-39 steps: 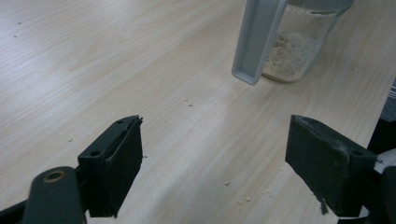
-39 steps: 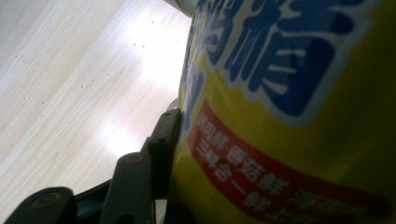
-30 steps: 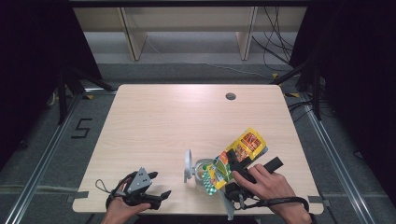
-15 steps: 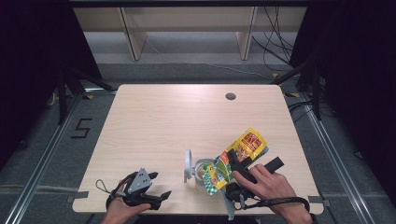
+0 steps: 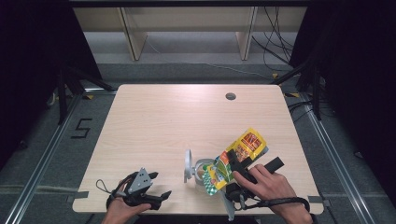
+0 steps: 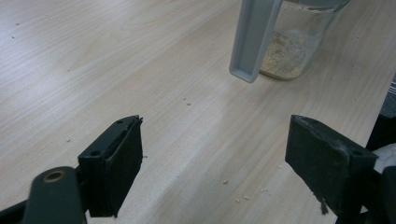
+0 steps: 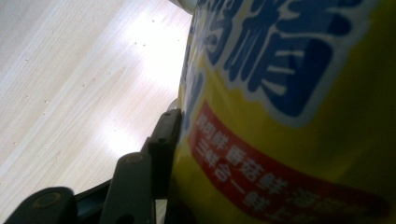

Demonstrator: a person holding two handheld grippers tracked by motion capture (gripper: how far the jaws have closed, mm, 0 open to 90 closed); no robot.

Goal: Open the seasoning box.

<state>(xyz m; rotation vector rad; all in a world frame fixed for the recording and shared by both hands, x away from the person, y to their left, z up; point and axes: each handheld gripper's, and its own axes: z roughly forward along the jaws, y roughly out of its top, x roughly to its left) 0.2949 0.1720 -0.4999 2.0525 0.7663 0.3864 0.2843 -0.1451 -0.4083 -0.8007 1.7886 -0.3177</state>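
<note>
Clamping yellow pouch (image 7: 289,121), right hand-held gripper (image 5: 236,179), crumbs in jar (image 6: 292,46), left hand-held gripper (image 6: 212,156) wide.

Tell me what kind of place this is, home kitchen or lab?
Probably a lab recording bay, not a kitchen: a light wooden table with a cable hole stands on grey floor between metal floor rails, with loose black cables behind and a taped number on the floor.
</note>
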